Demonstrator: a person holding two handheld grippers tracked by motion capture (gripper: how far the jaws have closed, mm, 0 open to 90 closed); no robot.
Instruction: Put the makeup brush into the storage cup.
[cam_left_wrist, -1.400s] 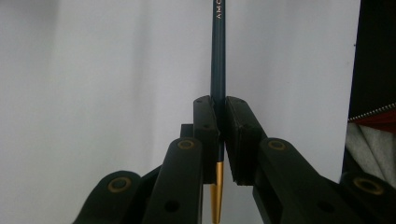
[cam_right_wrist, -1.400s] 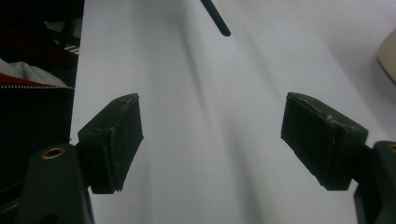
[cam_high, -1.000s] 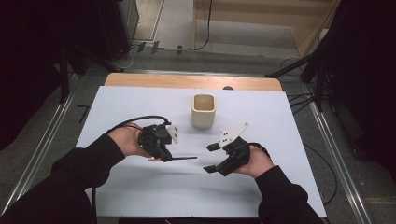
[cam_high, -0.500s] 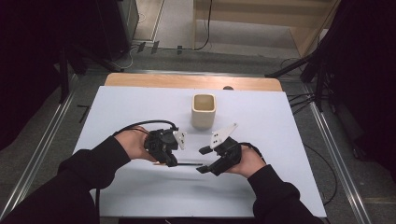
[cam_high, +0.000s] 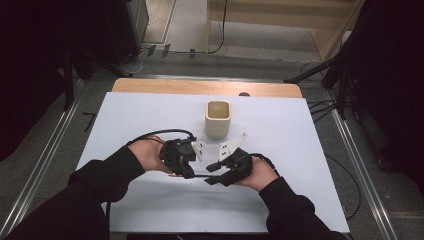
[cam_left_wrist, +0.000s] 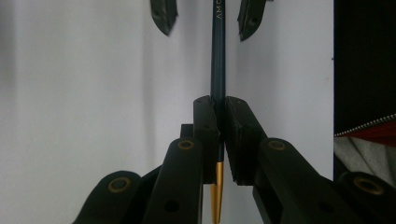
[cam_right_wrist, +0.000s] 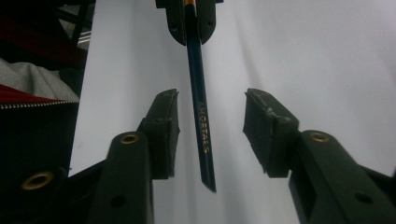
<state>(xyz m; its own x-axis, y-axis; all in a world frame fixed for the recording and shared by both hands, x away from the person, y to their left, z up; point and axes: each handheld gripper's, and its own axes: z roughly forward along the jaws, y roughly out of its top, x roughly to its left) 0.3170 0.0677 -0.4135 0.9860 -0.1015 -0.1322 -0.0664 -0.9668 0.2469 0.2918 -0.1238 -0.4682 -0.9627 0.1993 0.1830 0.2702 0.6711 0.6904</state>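
Left gripper (cam_high: 189, 172) jaws clamp the pencil (cam_left_wrist: 217, 70); right gripper (cam_right_wrist: 212, 135) jaws closing, untouching; cup (cam_high: 218, 118) beyond

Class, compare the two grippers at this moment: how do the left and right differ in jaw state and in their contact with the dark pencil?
The left gripper is shut on the dark pencil; the right gripper has just been closing, with the pencil between its jaws but touching neither pad. The left holds the gold-banded end; the right surrounds the plain end. Both face each other above the white table.
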